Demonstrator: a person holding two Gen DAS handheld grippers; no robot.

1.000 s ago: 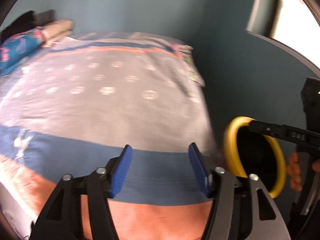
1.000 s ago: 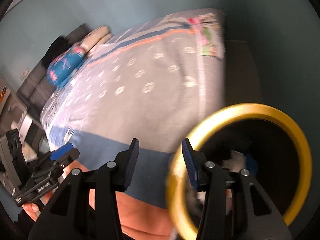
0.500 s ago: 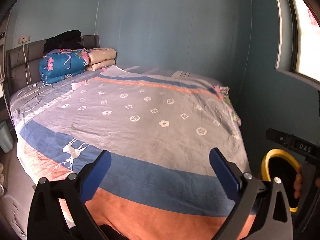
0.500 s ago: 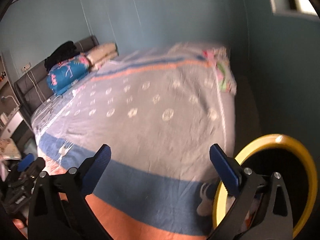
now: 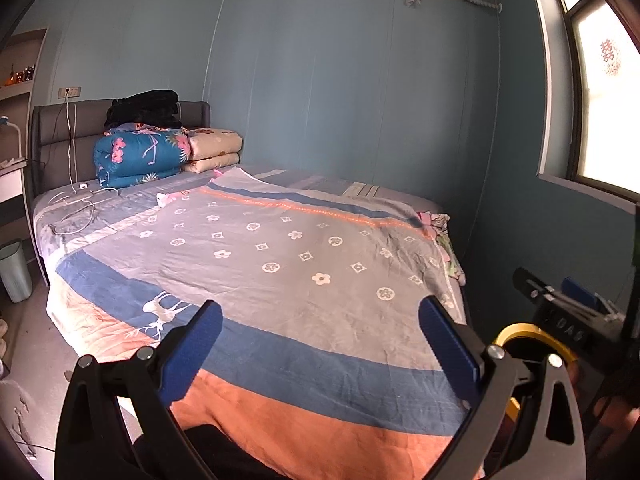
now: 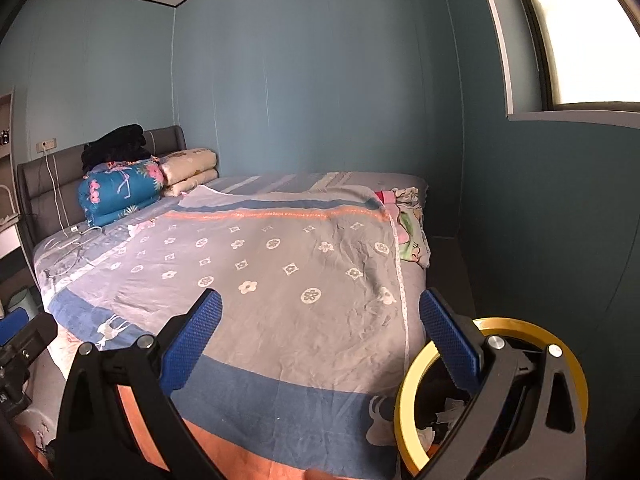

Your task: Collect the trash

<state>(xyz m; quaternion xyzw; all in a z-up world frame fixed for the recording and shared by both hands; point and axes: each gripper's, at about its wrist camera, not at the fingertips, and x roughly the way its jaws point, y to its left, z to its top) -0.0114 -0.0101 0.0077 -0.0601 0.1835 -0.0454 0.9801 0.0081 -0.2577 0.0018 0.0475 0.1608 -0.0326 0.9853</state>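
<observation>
Blue textured pads are seen spread wide on both tools; the left gripper and the right gripper are released and nothing is held between them. Both are held above the foot of the bed, over the blue and orange bands of the patterned cover.

The yellow-rimmed bin is noted low and to the right of the right gripper, just beside its right finger and partly hidden behind it. Its opening faces upward, toward the camera, and crumpled white scraps are visible inside. In the left wrist view only an arc of the same yellow rim shows, beyond the right finger and below the other tool.

The right gripper is judged the nearer to the bin; the left is farther, with the bed corner between.

No loose trash is made out with certainty on the cover. A small pink-and-white item lies far up the bed near the folded quilts; whether it is trash cannot be told. It lies well away from both tools, forward and left, so the left gripper is judged better placed for it.
</observation>
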